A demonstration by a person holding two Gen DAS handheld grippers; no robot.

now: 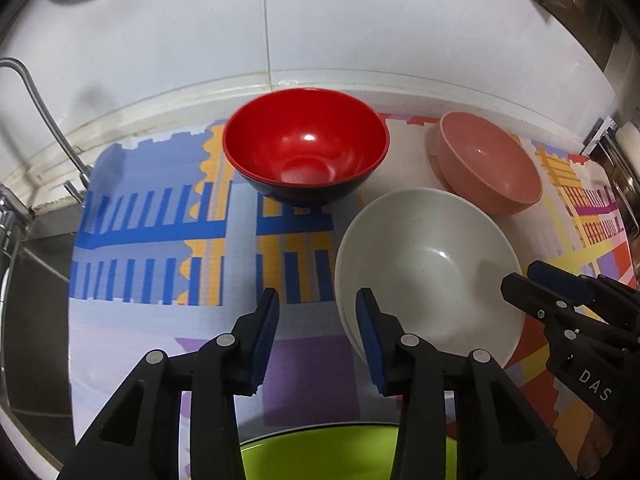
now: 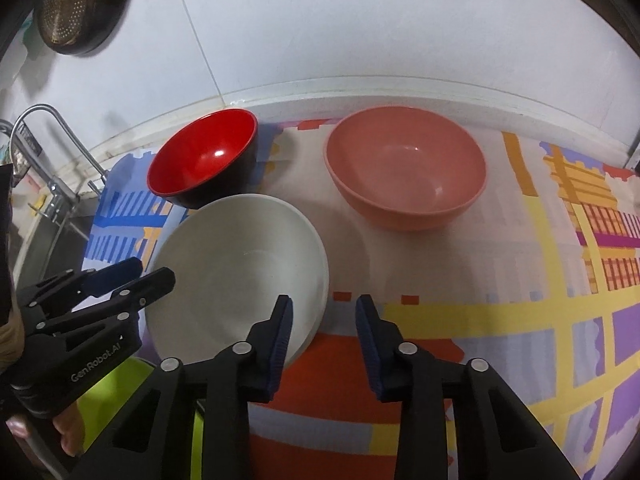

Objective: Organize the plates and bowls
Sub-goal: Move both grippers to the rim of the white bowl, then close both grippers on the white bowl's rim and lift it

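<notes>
Both your left gripper (image 1: 318, 334) and right gripper (image 2: 324, 336) are open and empty. Pinch the white bowl's (image 2: 240, 276) rim gently, then lift straight.

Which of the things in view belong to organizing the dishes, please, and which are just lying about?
Job:
red bowl
pink bowl
white bowl
green plate

Lying about:
patterned mat
faucet
strainer on the wall
</notes>
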